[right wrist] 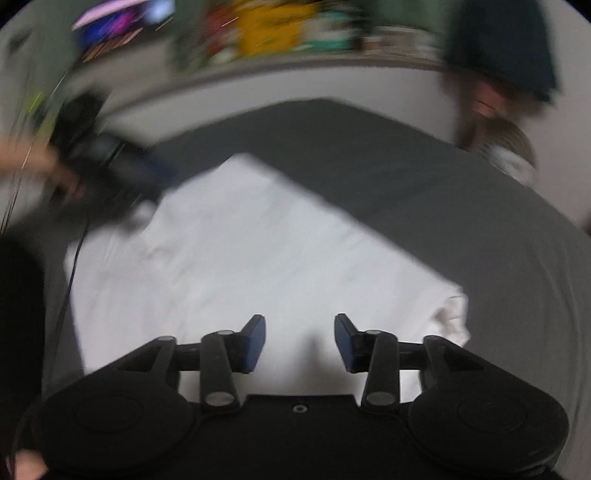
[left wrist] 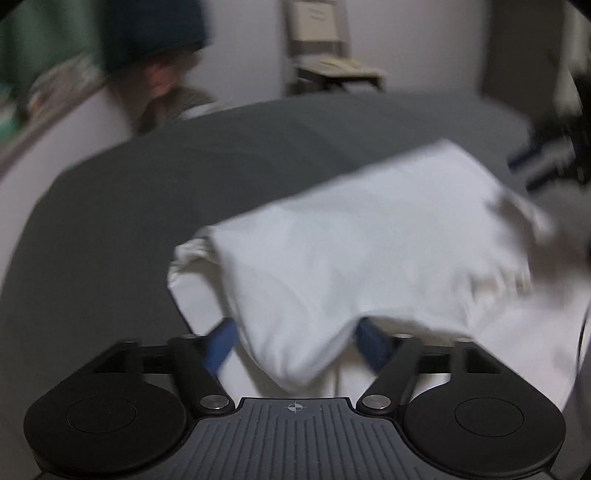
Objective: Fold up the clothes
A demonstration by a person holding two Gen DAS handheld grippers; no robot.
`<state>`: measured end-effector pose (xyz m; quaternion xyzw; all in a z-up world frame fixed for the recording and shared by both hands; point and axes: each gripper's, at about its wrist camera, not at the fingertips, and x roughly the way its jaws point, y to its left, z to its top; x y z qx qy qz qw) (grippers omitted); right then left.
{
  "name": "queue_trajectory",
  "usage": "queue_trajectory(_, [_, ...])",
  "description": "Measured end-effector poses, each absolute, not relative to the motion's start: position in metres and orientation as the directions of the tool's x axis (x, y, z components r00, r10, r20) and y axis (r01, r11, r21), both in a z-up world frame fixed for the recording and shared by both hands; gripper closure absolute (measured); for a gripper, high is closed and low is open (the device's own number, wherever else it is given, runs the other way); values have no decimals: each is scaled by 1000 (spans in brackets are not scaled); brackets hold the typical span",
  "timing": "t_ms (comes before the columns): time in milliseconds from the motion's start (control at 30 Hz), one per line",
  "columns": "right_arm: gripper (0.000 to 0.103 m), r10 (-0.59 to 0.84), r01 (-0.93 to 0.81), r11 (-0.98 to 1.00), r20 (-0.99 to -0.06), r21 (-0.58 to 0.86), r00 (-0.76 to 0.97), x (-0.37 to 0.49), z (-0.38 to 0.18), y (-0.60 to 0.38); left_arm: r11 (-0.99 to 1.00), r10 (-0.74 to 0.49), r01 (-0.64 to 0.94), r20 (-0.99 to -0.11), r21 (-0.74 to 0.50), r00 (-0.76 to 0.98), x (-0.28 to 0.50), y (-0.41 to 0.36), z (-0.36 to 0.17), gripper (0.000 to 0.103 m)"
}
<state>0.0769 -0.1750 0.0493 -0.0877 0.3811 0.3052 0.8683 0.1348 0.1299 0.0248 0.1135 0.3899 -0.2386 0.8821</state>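
Observation:
A white garment (left wrist: 369,240) lies folded over on a dark grey cloth-covered surface (left wrist: 129,206). In the left wrist view my left gripper (left wrist: 297,345) is open, its blue pads (left wrist: 221,347) wide apart. A loose lobe of the white cloth hangs between them, and the pads do not press on it. In the right wrist view the garment (right wrist: 240,251) spreads flat, with a crumpled sleeve at its right edge. My right gripper (right wrist: 300,341) hovers over its near edge, open with nothing between its blue pads (right wrist: 255,343). The left gripper (right wrist: 110,170) shows blurred at the garment's far left corner.
A person in a dark cap (left wrist: 155,48) sits beyond the far edge of the grey surface (right wrist: 406,177). A chair (left wrist: 332,66) stands against the back wall. A cluttered shelf (right wrist: 277,29) runs along the wall. A black cable (right wrist: 74,258) hangs at the left.

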Motion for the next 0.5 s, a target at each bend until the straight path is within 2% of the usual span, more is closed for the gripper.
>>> queue_trajectory(67, [45, 437, -524, 845, -701, 105, 563, 100, 52, -189, 891, -362, 445, -735, -91, 574, 153, 143, 28, 21])
queue_trajectory(300, [42, 396, -346, 908, -746, 235, 535, 164, 30, -228, 863, -480, 181, -656, -471, 583, 211, 196, 28, 20])
queue_trajectory(367, [40, 407, -311, 909, -748, 276, 524, 172, 25, -235, 867, -454, 119, -668, -484, 589, 221, 204, 24, 20])
queue_trajectory(500, [31, 418, -300, 906, -741, 298, 525, 175, 18, -237, 894, -405, 80, -720, -441, 564, 240, 203, 8, 20])
